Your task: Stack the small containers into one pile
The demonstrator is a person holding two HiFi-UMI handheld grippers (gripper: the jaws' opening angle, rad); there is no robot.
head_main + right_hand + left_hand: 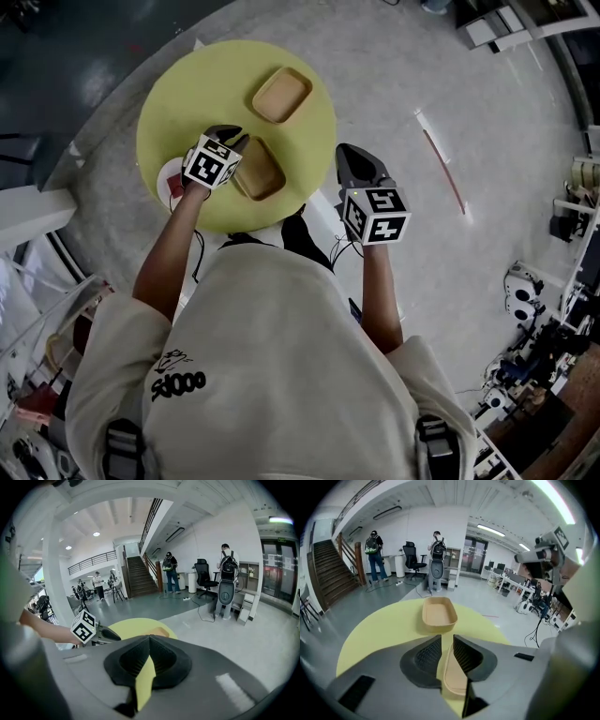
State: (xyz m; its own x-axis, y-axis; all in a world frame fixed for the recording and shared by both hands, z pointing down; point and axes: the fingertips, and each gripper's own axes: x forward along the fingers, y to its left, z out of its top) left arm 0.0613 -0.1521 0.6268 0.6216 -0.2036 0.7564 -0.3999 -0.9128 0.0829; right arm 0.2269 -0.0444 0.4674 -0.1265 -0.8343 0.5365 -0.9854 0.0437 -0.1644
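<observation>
Two tan oblong containers lie on a round yellow table (178, 103). The far container (281, 95) (438, 612) is empty and stands alone near the table's back. The near container (262, 171) (453, 679) lies under my left gripper (232, 141) (446, 653). Its jaws stand a narrow gap apart over that container's left rim, and a strip of table shows between the left pad and the rim. My right gripper (354, 161) (149, 641) hangs off the table's right edge, shut with nothing in it.
A small white and red object (170, 180) sits at the table's left edge by my left hand. A red and white strip (442, 159) lies on the floor to the right. Machines (553, 300) crowd the far right. People (375, 555) stand far off.
</observation>
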